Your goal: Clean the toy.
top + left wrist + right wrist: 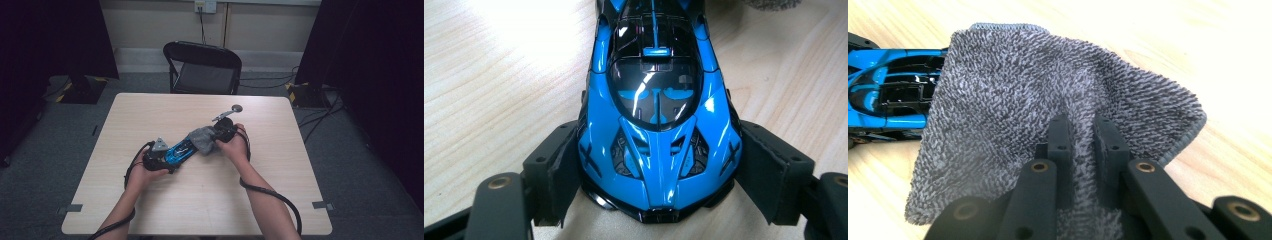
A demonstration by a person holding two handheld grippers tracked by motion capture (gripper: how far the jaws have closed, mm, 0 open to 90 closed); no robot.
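Note:
A glossy blue and black toy car (pixel 656 125) lies on the wooden table (pixel 210 190). My left gripper (pixel 656 185) is shut on the blue toy car, its two pads pressed against the sides of the nose. In the high view the blue toy car (pixel 179 150) stretches from the left gripper (pixel 167 159) toward the right hand. My right gripper (pixel 1082 135) is shut on a grey terry cloth (pixel 1048 105), pinching a fold of it. The cloth drapes over the car's rear end (pixel 888 95). From above, the grey terry cloth (pixel 202 139) sits between the car and the right gripper (pixel 216 141).
A black folding chair (pixel 202 67) stands behind the table's far edge. A small metal tool with a round head (pixel 227 114) lies on the table just beyond the right hand. Cables trail from both grippers along the forearms. Dark curtains hang at both sides.

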